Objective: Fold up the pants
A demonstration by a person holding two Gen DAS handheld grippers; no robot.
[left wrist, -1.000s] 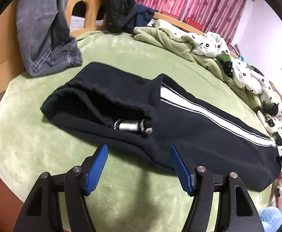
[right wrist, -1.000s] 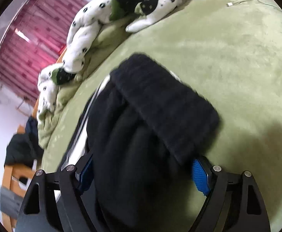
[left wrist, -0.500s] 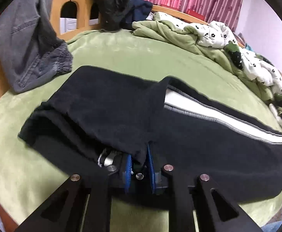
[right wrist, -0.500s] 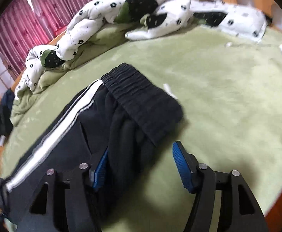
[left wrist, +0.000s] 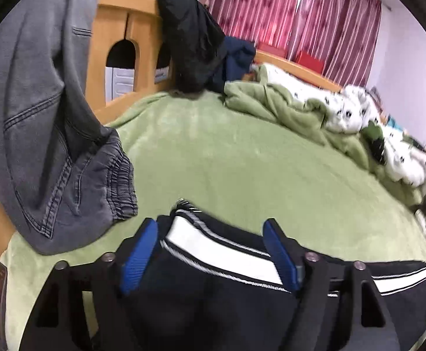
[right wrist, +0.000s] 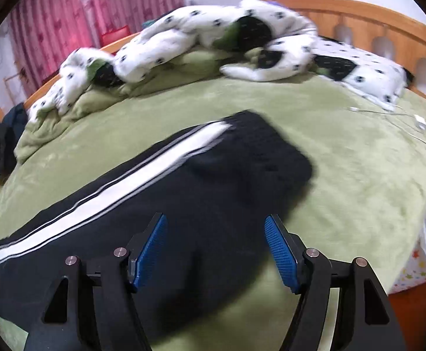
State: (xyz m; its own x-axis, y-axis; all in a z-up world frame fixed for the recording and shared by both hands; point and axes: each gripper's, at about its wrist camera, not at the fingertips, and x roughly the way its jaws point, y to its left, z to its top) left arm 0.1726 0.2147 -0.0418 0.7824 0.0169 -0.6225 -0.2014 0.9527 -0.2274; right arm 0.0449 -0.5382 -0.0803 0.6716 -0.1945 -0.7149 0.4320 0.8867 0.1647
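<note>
Left wrist view: my left tool (left wrist: 210, 251) is opening over the striped track pants (left wrist: 230, 266).
Right tool (right wrist: 215, 248), also opening, grips nothing; pants lie flat on the bed (right wrist: 359, 175) for folding.

Pants (right wrist: 201, 181): black knit cloth, matt, soft; white woven stripe down the side; ribbed cuff.
Bed cover (left wrist: 242, 158): green fleece, plush, short nap, matt.
Jeans (left wrist: 46, 134): grey washed denim, coarse weave, raised stitching, gathered elastic hem.
Bed frame (left wrist: 119, 23): pale wood, smooth, slight sheen.
Curtains (left wrist: 300, 20): red cloth, faint lustre.
Quilt (right wrist: 213, 35): white printed cloth, soft, puffy.
Left gripper (left wrist: 213, 251): matt black plastic, blue ribbed pads (left wrist: 138, 259), bright metal screws.
</note>
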